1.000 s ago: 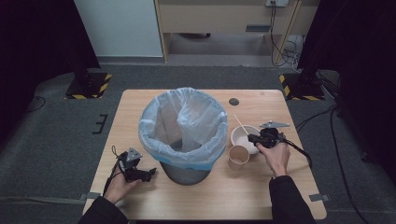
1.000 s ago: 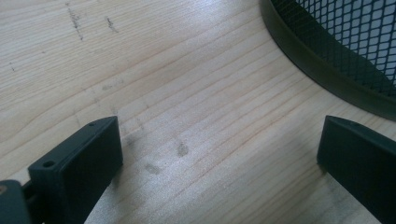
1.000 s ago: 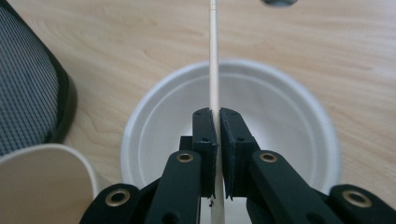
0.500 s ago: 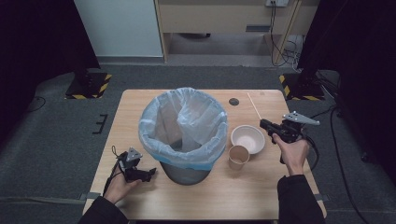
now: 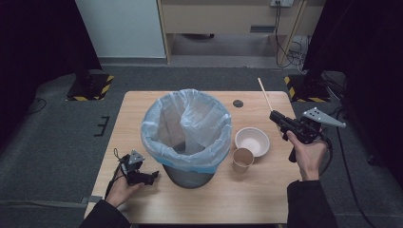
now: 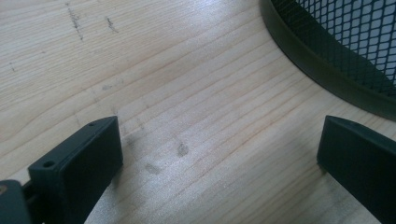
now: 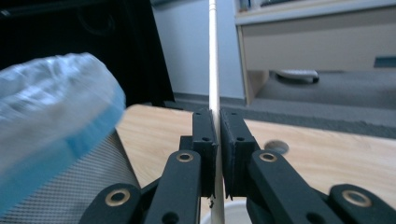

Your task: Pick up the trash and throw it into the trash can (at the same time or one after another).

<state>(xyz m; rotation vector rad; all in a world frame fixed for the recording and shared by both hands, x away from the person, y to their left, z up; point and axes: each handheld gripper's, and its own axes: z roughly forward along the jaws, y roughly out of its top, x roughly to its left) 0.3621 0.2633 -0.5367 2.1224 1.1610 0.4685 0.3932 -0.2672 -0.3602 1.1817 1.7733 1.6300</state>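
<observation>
A thin wooden stick [image 5: 265,95] [image 7: 214,60] is pinched upright between the jaws of my right gripper [image 5: 275,116] [image 7: 217,135], which is shut on it and held above the table's right side. Left of that hand sit a white bowl [image 5: 252,141] and a brown paper cup [image 5: 242,159]. A mesh bin [image 5: 186,135] with a blue plastic liner stands in the middle of the table; its liner [image 7: 51,121] shows at the left of the right gripper view. My left gripper [image 5: 151,177] [image 6: 219,149] rests open on the wood beside the bin's base [image 6: 327,70].
The wooden table [image 5: 142,109] has a small dark round disc [image 5: 238,103] [image 7: 275,147] near its far edge. Grey floor surrounds the table, with a cabinet and cables beyond. Black-and-yellow striped feet stand at the far left and far right.
My right gripper has lifted the stick out of the bowl and moved it right and farther away. The left gripper stays put.
</observation>
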